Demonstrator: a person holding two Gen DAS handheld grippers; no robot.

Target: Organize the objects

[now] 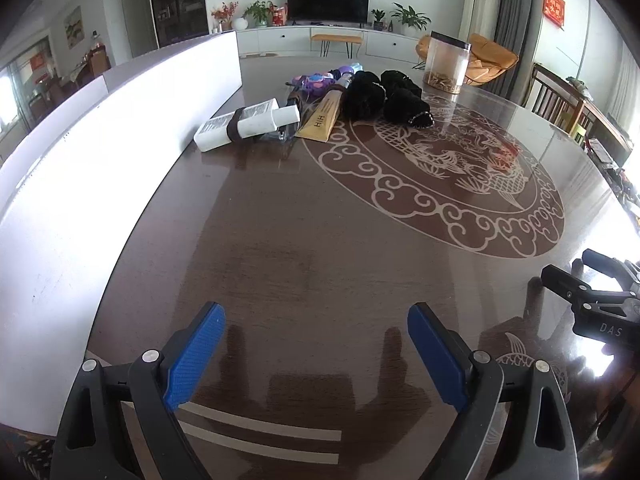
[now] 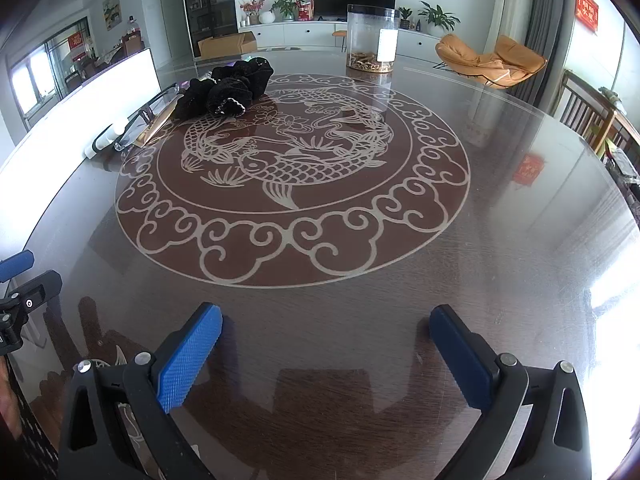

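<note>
A pile of objects lies at the far side of the round brown table point(image 1: 304, 248): two white bottles point(image 1: 248, 122), a tan tube point(image 1: 322, 118), a purple toy point(image 1: 314, 82), glasses point(image 1: 288, 134) and black scrunchies point(image 1: 384, 98). The scrunchies point(image 2: 228, 88) and glasses point(image 2: 136, 120) also show in the right wrist view. My left gripper point(image 1: 316, 354) is open and empty, low over the near table edge. My right gripper point(image 2: 326, 356) is open and empty, also near the front edge. Its side shows in the left wrist view point(image 1: 592, 300).
A clear plastic jar point(image 2: 372, 38) with brown bits at its bottom stands at the table's far side, also in the left wrist view point(image 1: 446, 62). A white board point(image 1: 100, 152) stands along the table's left. A wooden chair point(image 2: 588, 116) is at right.
</note>
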